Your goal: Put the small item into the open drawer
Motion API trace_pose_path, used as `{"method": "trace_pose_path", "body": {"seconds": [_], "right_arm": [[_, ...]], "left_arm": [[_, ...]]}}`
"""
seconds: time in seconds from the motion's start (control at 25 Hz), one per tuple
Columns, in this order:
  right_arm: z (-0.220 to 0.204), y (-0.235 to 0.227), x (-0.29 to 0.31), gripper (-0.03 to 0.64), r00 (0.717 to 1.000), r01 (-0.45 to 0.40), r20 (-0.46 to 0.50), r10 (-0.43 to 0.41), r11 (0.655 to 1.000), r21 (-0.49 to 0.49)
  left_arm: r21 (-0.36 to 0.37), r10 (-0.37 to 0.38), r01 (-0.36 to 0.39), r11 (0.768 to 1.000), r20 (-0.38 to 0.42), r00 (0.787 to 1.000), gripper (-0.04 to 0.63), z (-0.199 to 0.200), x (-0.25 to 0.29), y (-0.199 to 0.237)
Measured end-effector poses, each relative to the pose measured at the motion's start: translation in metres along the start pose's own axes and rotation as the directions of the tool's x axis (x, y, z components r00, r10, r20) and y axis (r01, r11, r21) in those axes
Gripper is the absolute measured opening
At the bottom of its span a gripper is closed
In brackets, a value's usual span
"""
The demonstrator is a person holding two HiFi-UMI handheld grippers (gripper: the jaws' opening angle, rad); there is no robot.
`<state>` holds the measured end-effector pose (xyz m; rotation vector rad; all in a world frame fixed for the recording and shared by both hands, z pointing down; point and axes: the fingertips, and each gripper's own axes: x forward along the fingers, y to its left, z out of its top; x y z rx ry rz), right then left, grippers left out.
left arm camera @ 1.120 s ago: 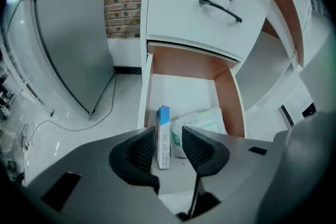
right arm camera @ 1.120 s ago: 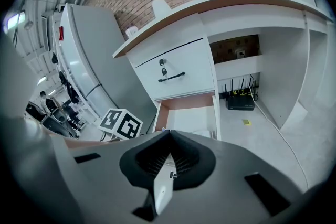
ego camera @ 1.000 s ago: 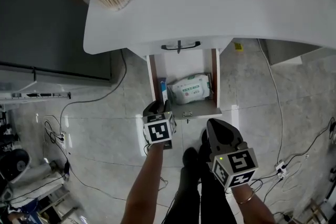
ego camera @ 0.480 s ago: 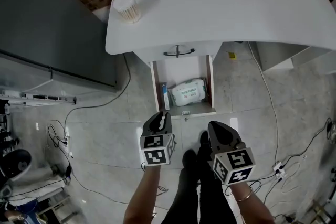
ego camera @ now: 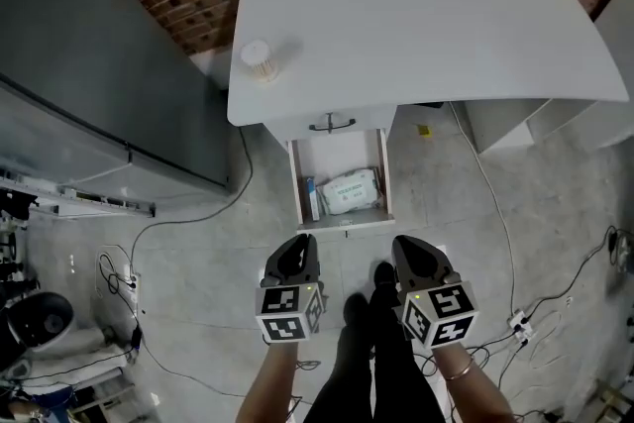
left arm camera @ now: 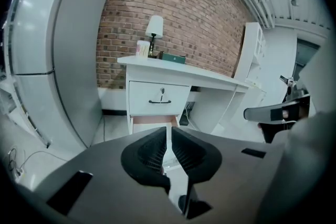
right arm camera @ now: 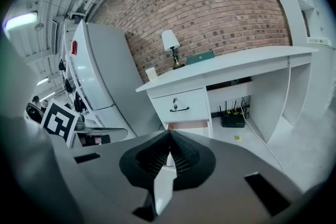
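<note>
Holding both tools low by my legs, well apart from the drawer, I carry nothing. The left tool [ego camera: 297,248] is closing its jaws to a thin slit with only air between them, and the right tool [ego camera: 414,253] has its jaws pressed together, empty. Farther out, the open drawer [ego camera: 342,223] under the bench [ego camera: 416,25] holds a slim blue-and-white item [ego camera: 311,197] along its left wall, just beside a wipes pack [ego camera: 349,191]. I judge the placing done; the next move calls only for confirming the item lies flat.

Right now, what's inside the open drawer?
In the drawer: a white wipes pack and a slim blue-and-white item against its left wall. Its back end is hidden under the desk.
</note>
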<state>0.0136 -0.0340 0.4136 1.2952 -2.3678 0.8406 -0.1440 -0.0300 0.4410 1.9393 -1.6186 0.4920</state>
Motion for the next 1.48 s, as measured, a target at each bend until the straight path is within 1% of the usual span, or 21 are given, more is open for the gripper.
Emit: {"method": "trace_pose_path", "body": {"seconds": [0.16,0.32,0.44,0.56,0.88,1.2,1.48], "right_arm": [[0.02,0.013,-0.035,0.006,0.999,-0.008,0.032,0.008,1.0,-0.01],[0.029,0.024,-0.067,0.006,0.999,-0.01,0.051,0.011,1.0,-0.024],[0.036,0.033,-0.088,0.005,0.998,-0.001,0.061,0.005,0.999,-0.053],[0.042,0.041,-0.105,0.005,0.997,-0.003,0.073,0.007,0.998,-0.062],[0.058,0.055,-0.138,0.005,0.995,0.007,0.097,0.001,0.997,-0.081],[0.068,0.069,-0.16,0.005,0.993,0.022,0.12,-0.01,0.994,-0.104],[0.067,0.095,-0.182,0.005,0.99,0.011,0.139,0.001,0.996,-0.085]], "left_arm": [[0.028,-0.023,0.022,0.999,0.041,0.999,0.037,0.025,-0.041,-0.022],[0.055,-0.048,0.044,0.998,0.076,0.996,0.032,0.042,-0.079,-0.042],[0.07,-0.072,0.064,0.996,0.117,0.99,0.029,0.056,-0.105,-0.052],[0.074,-0.088,0.079,0.994,0.141,0.986,0.029,0.065,-0.126,-0.058],[0.082,-0.091,0.077,0.994,0.174,0.981,0.029,0.084,-0.165,-0.058],[0.056,-0.093,0.084,0.995,0.198,0.976,0.029,0.089,-0.19,-0.054],[0.06,-0.121,0.111,0.992,0.212,0.97,0.029,0.09,-0.216,-0.053]]}}
